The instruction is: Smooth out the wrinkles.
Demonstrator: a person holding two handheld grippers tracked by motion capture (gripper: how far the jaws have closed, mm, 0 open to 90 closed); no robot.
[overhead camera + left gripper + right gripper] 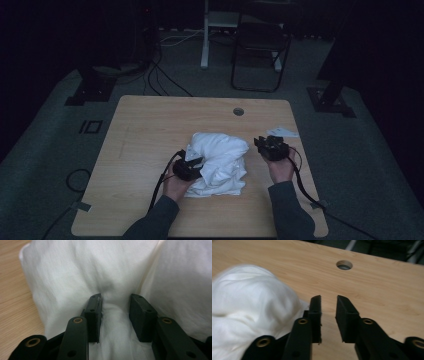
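White cloth (220, 162) is what your left gripper (189, 167) works on: in the left gripper view its 2 black jaws are parted and pressed into the fabric (110, 277), with a raised fold of cloth between them, though you cannot tell whether they pinch it firmly. Your left hand (175, 185) holds that gripper at the cloth's near-left edge. Your right gripper (271, 147) sits just right of the cloth, apart from it, jaws released with only a narrow gap and bare wood between them (328, 315). The cloth lies bunched in a rumpled heap on the wooden table (150, 130), right of its middle. Beyond the cloth, a round hole (238, 111) sits in the tabletop, and a small white scrap (282, 132) lies beyond your right gripper.
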